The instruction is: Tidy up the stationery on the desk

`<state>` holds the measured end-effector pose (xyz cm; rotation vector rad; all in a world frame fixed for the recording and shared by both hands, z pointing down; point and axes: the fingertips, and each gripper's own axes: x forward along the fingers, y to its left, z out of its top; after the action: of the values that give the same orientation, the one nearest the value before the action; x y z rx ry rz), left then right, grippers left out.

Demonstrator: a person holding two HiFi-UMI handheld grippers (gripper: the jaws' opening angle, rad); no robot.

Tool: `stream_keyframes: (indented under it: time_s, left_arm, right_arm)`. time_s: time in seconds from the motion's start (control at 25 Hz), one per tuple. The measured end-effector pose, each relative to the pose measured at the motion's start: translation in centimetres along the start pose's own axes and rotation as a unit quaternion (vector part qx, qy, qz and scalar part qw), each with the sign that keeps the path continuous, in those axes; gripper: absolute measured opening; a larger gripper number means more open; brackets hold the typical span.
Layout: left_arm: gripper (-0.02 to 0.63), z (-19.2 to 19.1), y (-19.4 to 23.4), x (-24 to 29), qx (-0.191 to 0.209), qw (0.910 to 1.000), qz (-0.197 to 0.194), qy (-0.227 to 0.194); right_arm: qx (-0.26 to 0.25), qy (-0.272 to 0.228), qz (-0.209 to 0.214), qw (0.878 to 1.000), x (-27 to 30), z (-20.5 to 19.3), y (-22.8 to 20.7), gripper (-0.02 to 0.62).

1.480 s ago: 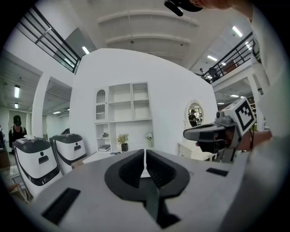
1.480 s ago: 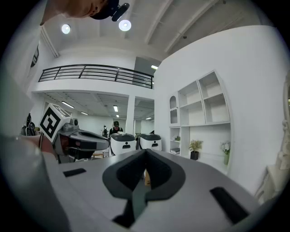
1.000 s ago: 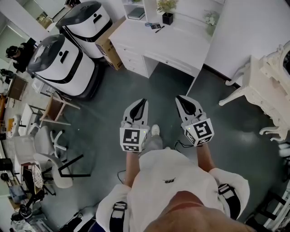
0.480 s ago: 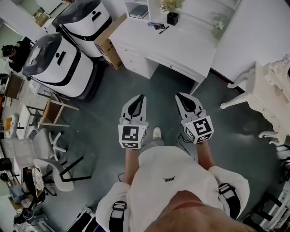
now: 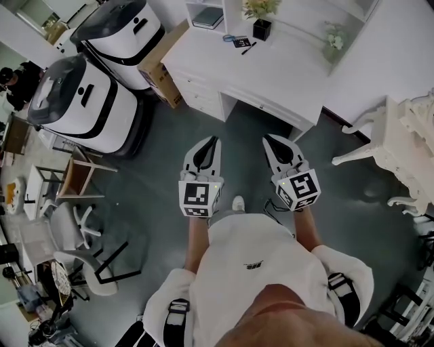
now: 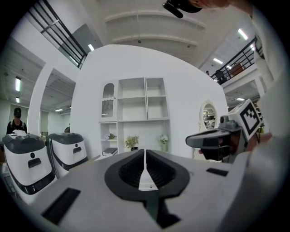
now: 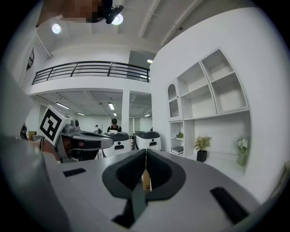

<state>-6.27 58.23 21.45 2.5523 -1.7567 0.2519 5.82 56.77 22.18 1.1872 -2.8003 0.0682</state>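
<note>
A white desk [image 5: 285, 74] stands ahead of me in the head view. At its far edge lie small stationery items: a dark pen [image 5: 247, 48], a small dark card [image 5: 239, 41] and a bluish item [image 5: 228, 38]. A potted plant [image 5: 260, 26] stands behind them. My left gripper [image 5: 211, 144] and right gripper [image 5: 270, 142] hang side by side over the grey floor, well short of the desk. Both are shut with nothing between the jaws. In the left gripper view the jaws [image 6: 145, 154] meet in front of white shelves.
Two large white-and-black robots [image 5: 85, 101] stand to the left, with a cardboard box [image 5: 159, 68] beside the desk. An ornate white table [image 5: 400, 142] is at the right. Chairs [image 5: 81, 223] crowd the left edge. A book [image 5: 208, 19] lies on a low shelf.
The view has shifted toward the desk, which now sits lower and larger in the head view. Both grippers stay shut and level.
</note>
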Motion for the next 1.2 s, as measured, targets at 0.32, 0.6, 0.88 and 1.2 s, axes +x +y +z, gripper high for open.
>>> stream_keyframes:
  time_s: [0.32, 0.6, 0.88, 1.2]
  left_arm:
    - [0.000, -0.4, 4.2, 3.3, 0.001, 0.9999, -0.015, 0.005]
    - [0.000, -0.8, 6.0, 5.8, -0.006, 0.9997, -0.024, 0.010]
    - [0.000, -0.6, 7.1, 9.2, -0.001, 0.9997, -0.023, 0.009]
    - [0.000, -0.3, 9.2, 15.8, 0.000, 0.9996, -0.019, 0.019]
  right_arm:
    - [0.013, 0.001, -0.019, 1.000, 5.2, -0.2, -1.6, -0.003]
    - [0.012, 0.007, -0.019, 1.000, 8.1, -0.1, -2.4, -0.003]
    - [0.009, 0.006, -0.022, 1.000, 10.4, -0.2, -5.1, -0.003]
    - [0.019, 0.010, -0.018, 1.000, 15.2, -0.1, -10.3, -0.003]
